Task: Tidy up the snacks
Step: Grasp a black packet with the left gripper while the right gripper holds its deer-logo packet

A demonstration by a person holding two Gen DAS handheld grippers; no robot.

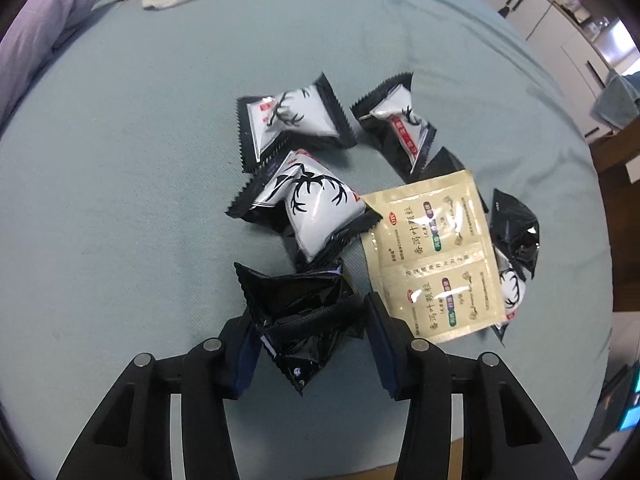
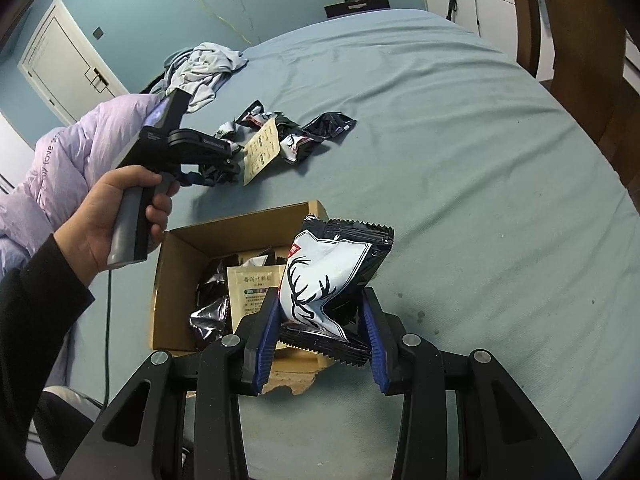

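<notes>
**Two packets in hand, one box to fill**

The right tool (image 2: 320,328) grips a white deer-print snack packet (image 2: 332,276) between its blue pads, holding it just above the open cardboard box (image 2: 176,248) on the bed (image 2: 460,160). The box already holds dark packets and a beige sachet. The left tool (image 1: 308,332) sits at the loose pile farther up the bed, its jaws narrowed around a black foil packet (image 1: 296,300); whether it is lifted clear I cannot tell. Beside it lie more deer-print packets (image 1: 312,204) and a beige double sachet (image 1: 432,252). The step in hand looks like dropping off: next, the right tool should open over the box, then the left should carry its packet across.
</notes>
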